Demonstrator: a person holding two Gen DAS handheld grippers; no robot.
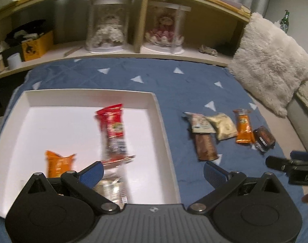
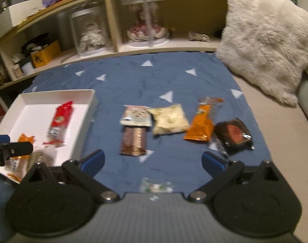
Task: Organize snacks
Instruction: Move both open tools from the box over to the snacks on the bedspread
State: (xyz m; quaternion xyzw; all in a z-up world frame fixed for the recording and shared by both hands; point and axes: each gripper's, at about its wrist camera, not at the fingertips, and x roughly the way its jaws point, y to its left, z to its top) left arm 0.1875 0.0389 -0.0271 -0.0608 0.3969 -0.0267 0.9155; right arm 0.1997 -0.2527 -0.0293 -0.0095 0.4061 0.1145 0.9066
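Note:
In the left wrist view my left gripper (image 1: 154,172) is open and holds nothing, hovering over the near right corner of a white tray (image 1: 89,96). In the tray lie a red pack (image 1: 112,133), blurred, an orange pack (image 1: 59,164) and a silvery pack (image 1: 111,190). My right gripper (image 2: 153,162) is open and empty above the blue blanket (image 2: 121,77). Ahead of it lie a brown bar (image 2: 133,140), a pale pack (image 2: 136,115), a cream pack (image 2: 169,118), an orange pack (image 2: 202,123) and a dark pack (image 2: 234,135). A small green-and-white pack (image 2: 156,186) lies close under the right gripper.
A fluffy white cushion (image 2: 265,38) leans at the right of the bed. Behind the blanket runs a low shelf (image 1: 133,54) with two dolls in clear cases, a yellow box and small jars. A green bottle (image 1: 285,20) stands far right.

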